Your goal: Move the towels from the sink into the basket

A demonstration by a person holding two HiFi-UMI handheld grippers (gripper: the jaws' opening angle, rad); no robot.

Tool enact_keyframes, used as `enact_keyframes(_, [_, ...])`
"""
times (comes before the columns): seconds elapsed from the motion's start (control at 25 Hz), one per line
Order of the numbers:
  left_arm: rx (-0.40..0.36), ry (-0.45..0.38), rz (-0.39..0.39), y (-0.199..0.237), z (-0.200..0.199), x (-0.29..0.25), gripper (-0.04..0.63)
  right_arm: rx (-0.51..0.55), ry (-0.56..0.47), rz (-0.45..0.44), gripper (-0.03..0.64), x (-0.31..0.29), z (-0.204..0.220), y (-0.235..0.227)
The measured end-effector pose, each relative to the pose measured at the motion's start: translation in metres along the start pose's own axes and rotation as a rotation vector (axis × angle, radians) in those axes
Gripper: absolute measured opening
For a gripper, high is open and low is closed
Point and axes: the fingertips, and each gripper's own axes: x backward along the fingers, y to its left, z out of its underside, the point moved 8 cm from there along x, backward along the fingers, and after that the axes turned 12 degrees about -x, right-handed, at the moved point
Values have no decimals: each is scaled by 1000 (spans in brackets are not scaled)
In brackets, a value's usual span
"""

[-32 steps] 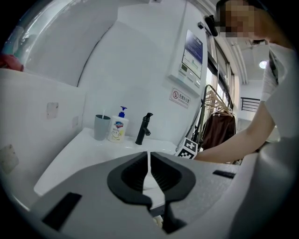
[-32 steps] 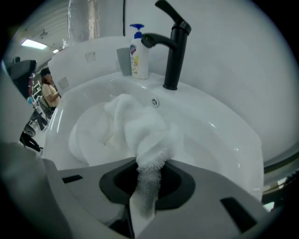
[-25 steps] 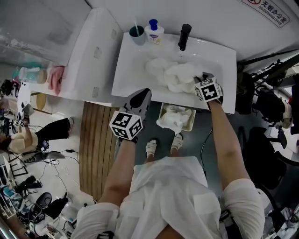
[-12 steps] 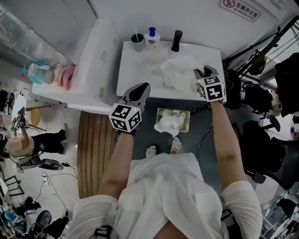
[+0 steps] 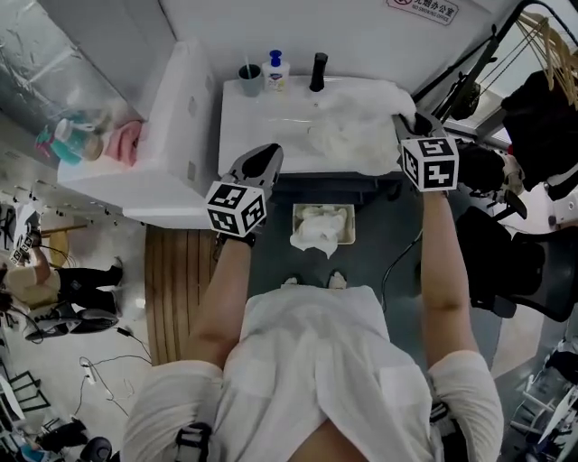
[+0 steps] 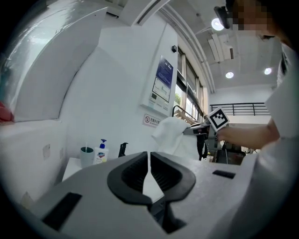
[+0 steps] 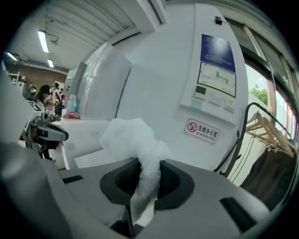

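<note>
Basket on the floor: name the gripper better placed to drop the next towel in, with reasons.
Right. The right gripper is shut on a white towel held over the sink; the basket sits on the floor in front. The left gripper is shut, empty.

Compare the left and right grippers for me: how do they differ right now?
Grip: the right gripper's jaws are clamped on a white towel; the left gripper's jaws are together with nothing between them.
Place: the right gripper is by the right end of the sink, with the towel hanging from it; the left gripper sits at the sink's front edge, further left.
Both point toward the wall behind the sink.
</note>
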Motion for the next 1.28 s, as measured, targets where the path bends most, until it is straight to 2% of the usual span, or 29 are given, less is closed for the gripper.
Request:
enact_keyframes(0.2, [-35,-18,44,-31,-14,-4,25,6,-40,33,81,50,1,-12])
enact_keyframes(0.4, [-44,-22,48,-70,-19,-6,25,-28,-76,32,81,97,14,-27])
enact_keyframes(0.68, [-40,-18,77,-153,-13,-2,25,-81,-128,2,81,168,60,-42])
enact_keyframes(0.84, [-46,-14,88,-197,-11,8,25,-140,-194,-21,81,213,86,-46])
enact_keyframes(1.0, [-44,-18,76,-229,-8,22,25,-191,-261,-44,81,255,111,-47])
enact_keyframes(1.28, [-23,-22,56,-267,0,43,25,-232,-303,-63,81,317,143,-51])
